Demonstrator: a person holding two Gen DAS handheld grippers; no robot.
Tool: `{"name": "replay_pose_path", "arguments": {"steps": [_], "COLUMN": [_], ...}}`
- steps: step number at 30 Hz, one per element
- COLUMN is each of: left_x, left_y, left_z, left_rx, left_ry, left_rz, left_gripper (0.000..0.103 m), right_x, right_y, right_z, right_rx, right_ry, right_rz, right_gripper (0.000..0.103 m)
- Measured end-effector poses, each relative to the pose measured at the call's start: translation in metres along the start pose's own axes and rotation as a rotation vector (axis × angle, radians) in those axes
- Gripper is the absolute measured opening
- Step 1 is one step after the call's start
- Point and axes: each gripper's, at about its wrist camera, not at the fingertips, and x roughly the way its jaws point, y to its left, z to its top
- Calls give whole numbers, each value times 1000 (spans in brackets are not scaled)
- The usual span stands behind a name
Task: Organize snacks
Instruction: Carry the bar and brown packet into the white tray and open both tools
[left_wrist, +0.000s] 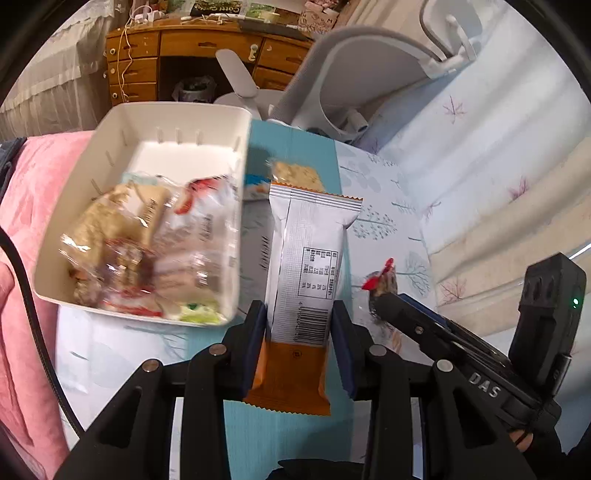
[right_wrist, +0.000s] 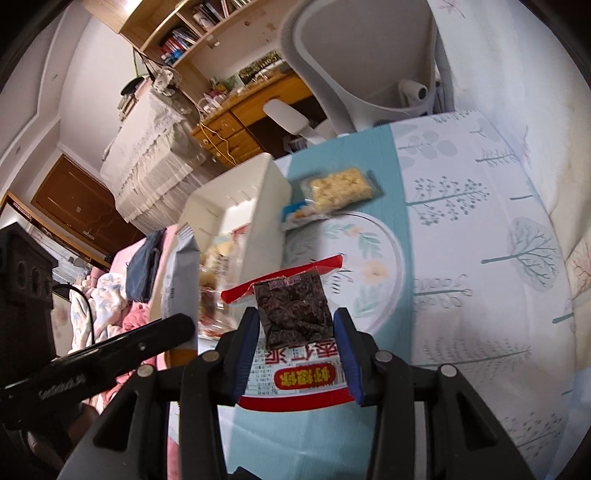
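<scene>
Gripping a silver-and-orange bar (left_wrist: 306, 273), the left gripper (left_wrist: 300, 325) holds it above the tablecloth (left_wrist: 388, 206), just right of the white bin (left_wrist: 236, 125) of wrapped snacks; the right gripper (right_wrist: 295, 328) clamps a red-edged packet (right_wrist: 295, 314) of dark pieces; two more packets (right_wrist: 332, 192) lie on the cloth beside the bin's far corner; a white chair (right_wrist: 351, 55) stands behind.
</scene>
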Motion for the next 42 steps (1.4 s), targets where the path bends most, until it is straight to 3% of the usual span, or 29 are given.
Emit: {"name": "replay_pose_path", "arguments": {"steps": [23,28,36,42], "left_x": [-38,-37,-30,-20], "left_y": [173,180,172,137], "left_z": [62,72,74,82], "left_rx": [38,44,76,156], "left_ry": [-57,-70,-21,23], "left_rz": [97,106,111,107], "left_gripper": [33,33,35,46], "right_x": [87,105,105,88], "right_y": [142,156,152,127], "right_z": [-13,-5,0,4], "right_rx": [21,26,54,121], "right_ry": [-133,-149,-141,-113], "right_rz": [87,96,53,16], "right_gripper": [42,44,54,54]}}
